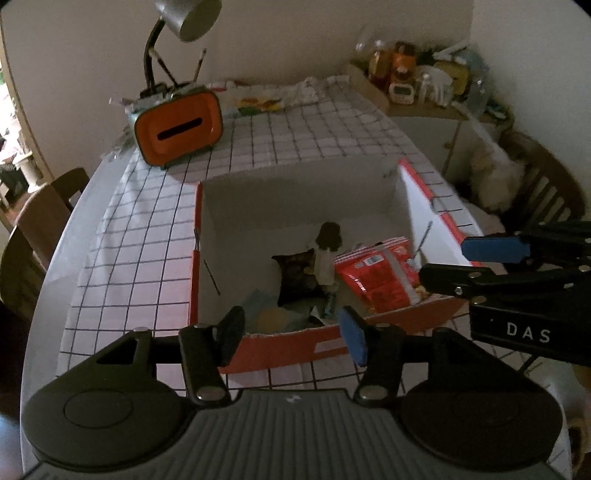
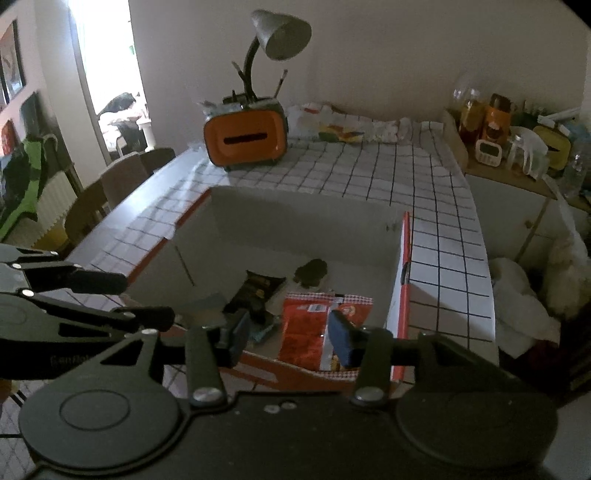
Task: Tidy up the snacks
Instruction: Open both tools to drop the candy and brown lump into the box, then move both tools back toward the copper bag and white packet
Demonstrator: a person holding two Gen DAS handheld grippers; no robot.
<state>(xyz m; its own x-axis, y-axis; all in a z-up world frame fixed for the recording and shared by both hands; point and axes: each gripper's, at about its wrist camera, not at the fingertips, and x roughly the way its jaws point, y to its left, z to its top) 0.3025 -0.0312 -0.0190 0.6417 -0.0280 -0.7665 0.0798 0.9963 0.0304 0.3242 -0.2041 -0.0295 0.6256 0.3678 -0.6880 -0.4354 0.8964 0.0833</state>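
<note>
An open orange-and-white cardboard box (image 1: 258,354) (image 2: 400,266) sits on the checked tablecloth. Inside lie a red snack bag (image 1: 373,277) (image 2: 310,325), a dark snack packet (image 1: 295,280) (image 2: 255,288), a small brown-topped item (image 1: 327,251) (image 2: 312,273) and blue-green packets (image 1: 266,314). My left gripper (image 1: 291,336) is open and empty above the box's near edge. My right gripper (image 2: 291,336) is open and empty above the box's near edge; it also shows at the right of the left wrist view (image 1: 461,262).
An orange tissue box (image 1: 177,127) (image 2: 245,142) with a grey desk lamp (image 1: 184,18) (image 2: 280,33) stands at the back. A side shelf with bottles and jars (image 1: 417,77) (image 2: 509,136) is at right. Chairs (image 1: 40,236) (image 2: 110,192) stand at left.
</note>
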